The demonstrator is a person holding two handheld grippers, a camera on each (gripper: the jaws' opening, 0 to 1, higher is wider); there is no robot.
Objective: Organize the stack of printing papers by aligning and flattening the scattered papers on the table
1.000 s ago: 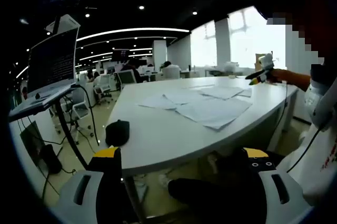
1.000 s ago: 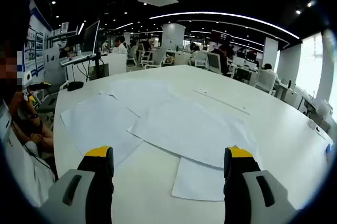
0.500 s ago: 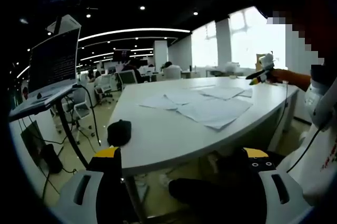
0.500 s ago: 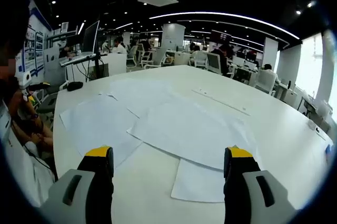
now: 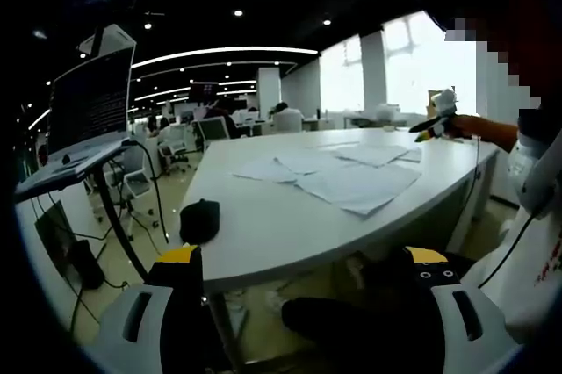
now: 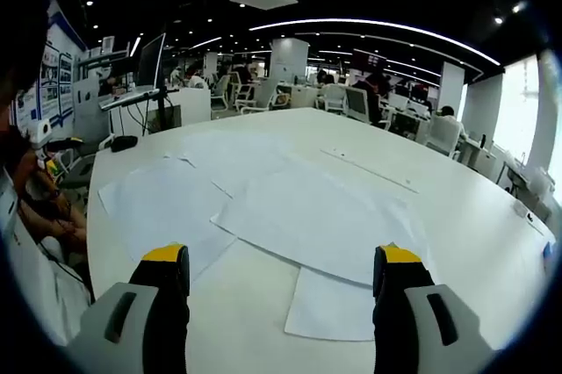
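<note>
Almost nothing has changed over the last second: in both views the scene sits where it did, with only a hair's drift of the camera, and the sheets lie just as scattered as before.

In the right gripper view the right gripper (image 6: 282, 279) hangs at the bottom of the frame with its yellow-tipped jaws spread wide, holding nothing and touching nothing. Between and beyond them, across the middle of the frame, the scattered papers (image 6: 290, 216) lie overlapping on the white table (image 6: 457, 216): one big sheet toward the left, a broad one in the centre, a smaller sheet poking out at the lower middle, close to the jaws. A small black object (image 6: 125, 142) rests at the table's far left corner.

In the left gripper view the left gripper (image 5: 303, 279) is released too, jaws wide apart at the bottom of the frame, low by the table's near edge and well short of the papers, which lie in the centre right of that frame. The right gripper shows small at the upper right there, held in a hand (image 5: 463, 125) above the table. A laptop (image 5: 86, 109) stands on a stand at the upper left.
</note>
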